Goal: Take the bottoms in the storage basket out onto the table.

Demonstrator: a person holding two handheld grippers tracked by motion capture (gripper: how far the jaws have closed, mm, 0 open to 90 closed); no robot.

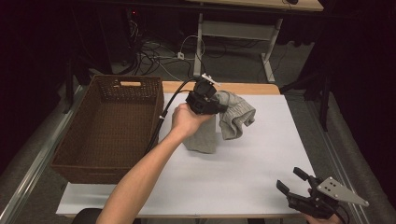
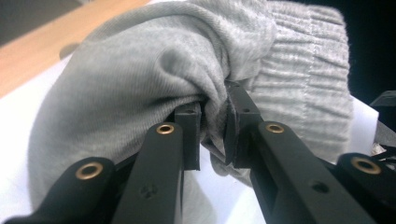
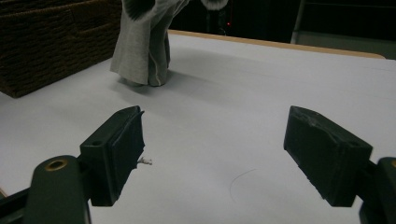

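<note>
Gripping grey garment (image 2: 140,70): left tongs (image 2: 214,130)

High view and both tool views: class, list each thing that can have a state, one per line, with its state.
Grey garment: pinched and lifted, lower end touching the white table sheet.
Left tool: shut on the grey garment, held above the table.
Right tool: open, holding nothing, low over the sheet.
Wicker basket: upright at the table's left, nothing visible inside.
</note>
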